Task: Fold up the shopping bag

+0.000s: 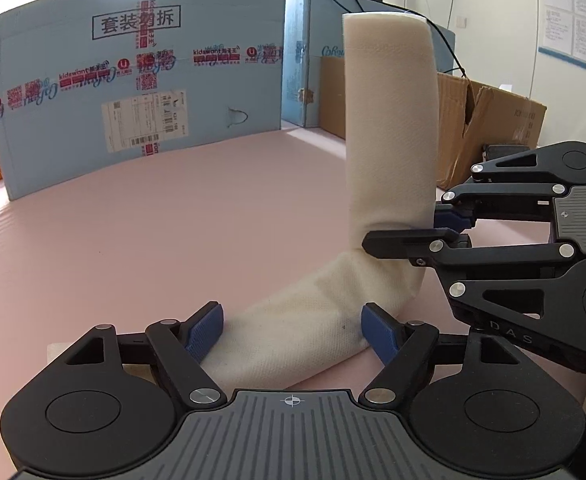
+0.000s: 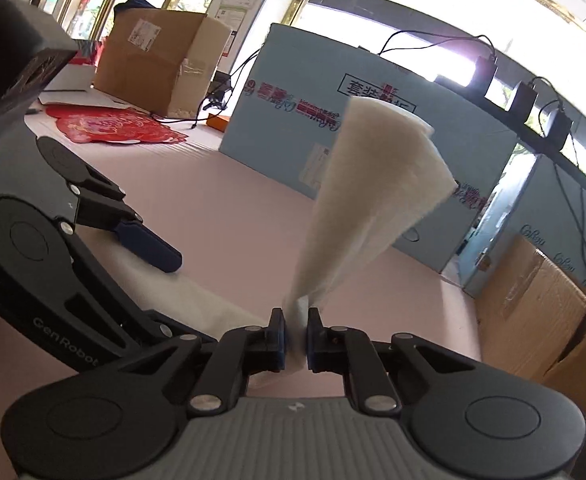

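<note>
The right gripper (image 2: 295, 334) jaws are clamped on the shopping bag (image 1: 389, 128), its free end standing above them; the left gripper (image 1: 291, 332) jaws stand apart astride its flat end on the worktop (image 1: 153, 220). Lay that end over evenly towards the left jaws.

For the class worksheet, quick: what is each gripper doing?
Left gripper: open, fingers either side of the folded bag.
Right gripper: closed on the bag.

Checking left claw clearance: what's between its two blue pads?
The folded white shopping bag lies flat between the left claw's open pads, apparently unpinched; shown in the left wrist view.
</note>
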`<move>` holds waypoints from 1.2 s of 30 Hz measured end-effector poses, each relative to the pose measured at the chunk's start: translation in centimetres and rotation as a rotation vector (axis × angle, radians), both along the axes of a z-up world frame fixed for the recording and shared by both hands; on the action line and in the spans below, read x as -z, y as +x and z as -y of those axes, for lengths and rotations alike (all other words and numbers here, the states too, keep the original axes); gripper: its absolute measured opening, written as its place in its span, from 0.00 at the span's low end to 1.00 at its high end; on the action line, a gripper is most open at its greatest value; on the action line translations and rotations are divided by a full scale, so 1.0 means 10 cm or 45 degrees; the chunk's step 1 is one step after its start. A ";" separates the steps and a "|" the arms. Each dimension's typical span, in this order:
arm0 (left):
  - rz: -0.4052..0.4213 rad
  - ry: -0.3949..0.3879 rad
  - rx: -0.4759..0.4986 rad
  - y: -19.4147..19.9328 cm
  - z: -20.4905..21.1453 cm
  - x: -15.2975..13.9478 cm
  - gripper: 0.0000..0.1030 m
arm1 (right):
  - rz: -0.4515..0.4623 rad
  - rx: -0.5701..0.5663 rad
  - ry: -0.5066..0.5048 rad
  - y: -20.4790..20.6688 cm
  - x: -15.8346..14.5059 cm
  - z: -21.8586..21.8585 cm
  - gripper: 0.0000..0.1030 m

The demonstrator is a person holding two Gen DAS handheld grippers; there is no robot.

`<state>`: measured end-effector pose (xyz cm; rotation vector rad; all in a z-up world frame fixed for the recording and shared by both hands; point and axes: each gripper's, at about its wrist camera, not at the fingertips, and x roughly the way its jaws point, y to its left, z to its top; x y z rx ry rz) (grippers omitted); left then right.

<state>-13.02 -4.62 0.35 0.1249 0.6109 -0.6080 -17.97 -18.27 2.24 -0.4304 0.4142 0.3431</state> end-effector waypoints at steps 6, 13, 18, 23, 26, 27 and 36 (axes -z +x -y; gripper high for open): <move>0.097 -0.071 -0.054 -0.21 -0.33 -0.14 0.76 | 0.027 -0.089 -0.183 -0.07 0.10 -0.11 0.10; 0.036 -0.014 -0.242 -0.25 -0.61 0.03 0.78 | 0.138 -0.194 -0.502 -0.21 0.28 -0.45 0.11; 0.028 -0.040 -0.232 -0.22 -0.66 0.05 0.80 | 0.163 -0.237 -0.586 -0.23 0.30 -0.60 0.11; 0.025 -0.071 -0.232 -0.22 -0.69 0.06 0.80 | 0.202 -0.296 -0.545 -0.31 0.28 -0.70 0.11; 0.022 -0.088 -0.231 -0.22 -0.70 0.05 0.81 | 0.219 -0.300 -0.556 -0.33 0.36 -0.74 0.11; 0.019 -0.100 -0.230 -0.22 -0.72 0.05 0.81 | 0.235 -0.298 -0.573 -0.34 0.39 -0.76 0.11; 0.234 -0.308 -0.311 -0.50 -0.90 -0.31 0.89 | 0.279 -0.288 -0.659 -0.35 0.49 -0.90 0.11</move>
